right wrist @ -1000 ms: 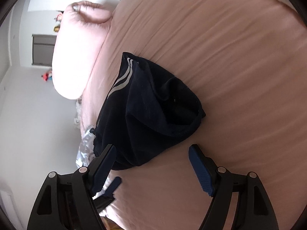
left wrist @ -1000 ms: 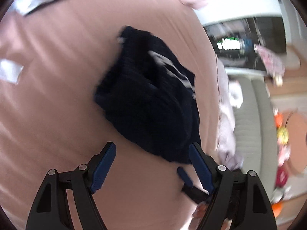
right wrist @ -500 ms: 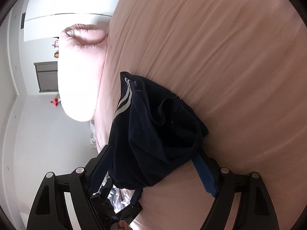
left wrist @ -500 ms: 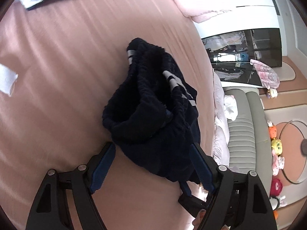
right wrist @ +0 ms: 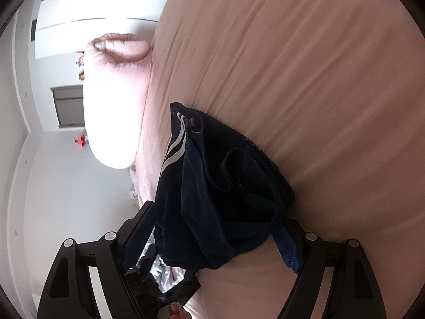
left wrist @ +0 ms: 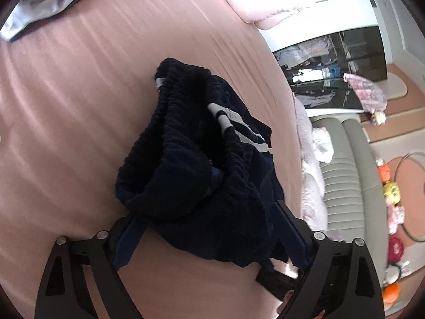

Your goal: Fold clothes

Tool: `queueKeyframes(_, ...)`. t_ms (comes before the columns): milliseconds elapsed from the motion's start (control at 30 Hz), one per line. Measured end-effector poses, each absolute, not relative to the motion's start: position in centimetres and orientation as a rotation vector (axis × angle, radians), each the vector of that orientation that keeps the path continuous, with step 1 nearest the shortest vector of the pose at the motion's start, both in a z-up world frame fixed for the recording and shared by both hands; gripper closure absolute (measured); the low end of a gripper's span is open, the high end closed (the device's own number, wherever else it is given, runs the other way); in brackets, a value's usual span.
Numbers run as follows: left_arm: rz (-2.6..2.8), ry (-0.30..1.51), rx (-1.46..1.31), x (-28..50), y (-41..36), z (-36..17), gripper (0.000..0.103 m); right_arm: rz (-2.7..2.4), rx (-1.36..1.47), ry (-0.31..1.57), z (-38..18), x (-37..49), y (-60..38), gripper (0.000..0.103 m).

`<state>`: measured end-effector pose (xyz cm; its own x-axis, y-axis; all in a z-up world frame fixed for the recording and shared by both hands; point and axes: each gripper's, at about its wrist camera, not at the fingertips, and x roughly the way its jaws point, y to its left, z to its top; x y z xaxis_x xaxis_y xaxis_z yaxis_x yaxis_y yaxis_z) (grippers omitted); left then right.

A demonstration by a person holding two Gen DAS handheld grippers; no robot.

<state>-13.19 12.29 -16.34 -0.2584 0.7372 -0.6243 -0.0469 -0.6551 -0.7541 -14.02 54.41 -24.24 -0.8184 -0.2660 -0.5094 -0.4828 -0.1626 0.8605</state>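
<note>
Inspector: Left gripper (left wrist: 209, 228) jaws opening, now astride the navy shorts (left wrist: 202, 159); a second ago, short of them.
Clerk: Right gripper (right wrist: 215, 228)?
Inspector: Spread likewise, nothing pinched. Grasp imminent.

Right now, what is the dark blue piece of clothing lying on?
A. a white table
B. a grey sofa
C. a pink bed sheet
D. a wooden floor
C: the crumpled dark blue shorts rest on the pink bed sheet, which surrounds them in both views; the grey sofa stands beyond the bed edge.
</note>
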Motion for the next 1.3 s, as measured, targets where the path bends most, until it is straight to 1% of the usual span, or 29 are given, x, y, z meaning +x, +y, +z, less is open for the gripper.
queueKeyframes(67,1.997,-0.807,-1.458,-13.0,12.6,-16.2,0.012,2.149,-0.893,1.870,-24.0,-14.6,54.3,0.021)
queueKeyframes(167,2.043,-0.751,-1.432,-12.8,13.2,-15.9,0.012,2.226,-0.952,1.728,-23.3,-15.4,53.5,0.021)
queueKeyframes(233,2.091,-0.652,-1.428,-12.7,14.0,-15.7,0.013,2.267,-0.989,1.632,-22.9,-15.8,53.0,0.023)
queueKeyframes(300,2.135,-0.551,-1.423,-12.5,14.9,-15.4,0.016,2.293,-1.022,1.541,-22.6,-15.8,52.5,0.032)
queueKeyframes(400,2.226,-0.328,-1.425,-12.1,16.8,-14.9,0.023,2.337,-1.078,1.378,-22.2,-16.4,51.7,0.039)
queueKeyframes(467,2.289,-0.142,-1.414,-11.6,18.2,-14.8,0.026,2.360,-1.119,1.263,-21.8,-16.8,51.1,0.043)
queueKeyframes(500,2.312,-0.045,-1.402,-11.2,18.7,-14.9,0.027,2.366,-1.137,1.209,-21.7,-17.0,50.7,0.047)
queueKeyframes(567,2.342,0.131,-1.369,-10.7,19.8,-15.2,0.027,2.381,-1.175,1.070,-21.3,-17.7,49.8,0.050)
queueKeyframes(600,2.352,0.204,-1.346,-10.5,20.2,-15.3,0.027,2.389,-1.189,1.001,-21.2,-18.0,49.3,0.051)
queueKeyframes(633,2.356,0.237,-1.331,-10.3,20.3,-15.4,0.027,2.397,-1.198,0.926,-21.1,-18.4,48.7,0.051)
queueKeyframes(767,2.321,0.249,-1.332,-10.8,20.0,-15.6,0.027,2.418,-1.214,0.679,-20.8,-19.5,46.7,0.052)
queueKeyframes(867,2.278,0.252,-1.342,-11.3,19.7,-15.6,0.026,2.418,-1.224,0.654,-20.8,-19.9,46.5,0.054)
queueKeyframes(900,2.263,0.245,-1.337,-11.3,19.7,-15.8,0.021,2.421,-1.224,0.647,-20.7,-20.0,46.4,0.054)
queueKeyframes(933,2.248,0.238,-1.332,-11.4,19.7,-15.9,0.011,2.419,-1.223,0.650,-20.7,-19.9,46.6,0.054)
queueKeyframes(1000,2.225,0.232,-1.323,-11.4,19.8,-16.2,0.000,2.420,-1.224,0.647,-20.6,-19.9,46.8,0.060)
queueKeyframes(1033,2.236,0.258,-1.320,-11.3,20.0,-16.3,0.000,2.426,-1.226,0.635,-20.5,-19.9,46.8,0.063)
queueKeyframes(1100,2.253,0.273,-1.325,-11.3,20.1,-16.2,0.000,2.443,-1.230,0.632,-20.6,-20.0,46.8,0.076)
queueKeyframes(1200,2.255,0.241,-1.325,-11.5,19.5,-16.0,0.000,2.463,-1.231,0.687,-20.7,-20.1,47.1,0.083)
queueKeyframes(1300,2.275,0.257,-1.316,-11.5,19.1,-15.7,0.005,2.468,-1.226,0.758,-20.7,-20.0,47.7,0.084)
